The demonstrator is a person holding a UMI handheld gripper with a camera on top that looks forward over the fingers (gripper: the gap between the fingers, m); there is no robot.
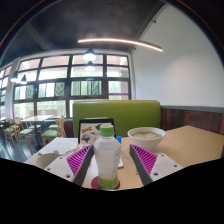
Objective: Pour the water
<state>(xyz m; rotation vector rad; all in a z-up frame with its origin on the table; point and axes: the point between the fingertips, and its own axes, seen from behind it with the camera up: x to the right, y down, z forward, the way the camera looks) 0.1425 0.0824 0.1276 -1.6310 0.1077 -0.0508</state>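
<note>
A clear plastic bottle with a white cap and a green base stands upright on a round red coaster on the wooden table. My gripper is open. The bottle stands between the two fingers, with a gap at either side of it. The magenta pads flank the bottle's lower half. A white bowl sits on the table beyond the right finger.
A dark menu stand stands behind the bottle. A green booth seat back runs behind the table. White papers lie beyond the left finger. Large windows and more tables are far left.
</note>
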